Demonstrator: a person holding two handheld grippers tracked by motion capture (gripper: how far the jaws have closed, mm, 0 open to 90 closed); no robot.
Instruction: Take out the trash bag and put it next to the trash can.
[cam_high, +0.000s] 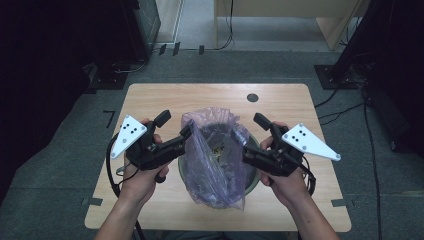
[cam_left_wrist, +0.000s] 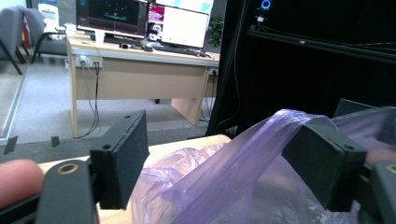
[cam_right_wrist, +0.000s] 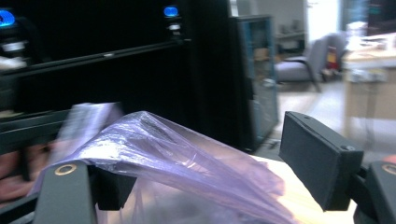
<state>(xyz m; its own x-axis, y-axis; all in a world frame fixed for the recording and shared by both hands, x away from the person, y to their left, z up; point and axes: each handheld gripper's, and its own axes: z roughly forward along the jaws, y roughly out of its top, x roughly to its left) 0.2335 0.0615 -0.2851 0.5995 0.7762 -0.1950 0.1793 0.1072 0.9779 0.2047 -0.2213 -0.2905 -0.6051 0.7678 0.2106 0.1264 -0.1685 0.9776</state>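
Observation:
A thin purple plastic bag (cam_high: 215, 170) stands in a dark round bowl (cam_high: 253, 183) at the middle of the wooden table (cam_high: 165, 100), with small bits inside it. My left gripper (cam_high: 174, 125) is at the bag's left rim. In the left gripper view the bag (cam_left_wrist: 243, 158) drapes over the right jaw while the left jaw stands apart, so the gripper (cam_left_wrist: 224, 158) is open. My right gripper (cam_high: 254, 136) is at the bag's right rim. In the right gripper view the film (cam_right_wrist: 187, 158) hangs over the left jaw with the other jaw wide of it, so that gripper (cam_right_wrist: 215, 172) is open too. The bag's mouth is stretched between them.
A small dark disc (cam_high: 252, 97) lies near the table's far edge. Dark racks stand at both sides of the table, and cables run over the grey floor (cam_high: 350, 107). A desk with monitors (cam_left_wrist: 140, 28) and an office chair (cam_right_wrist: 303, 65) stand farther off.

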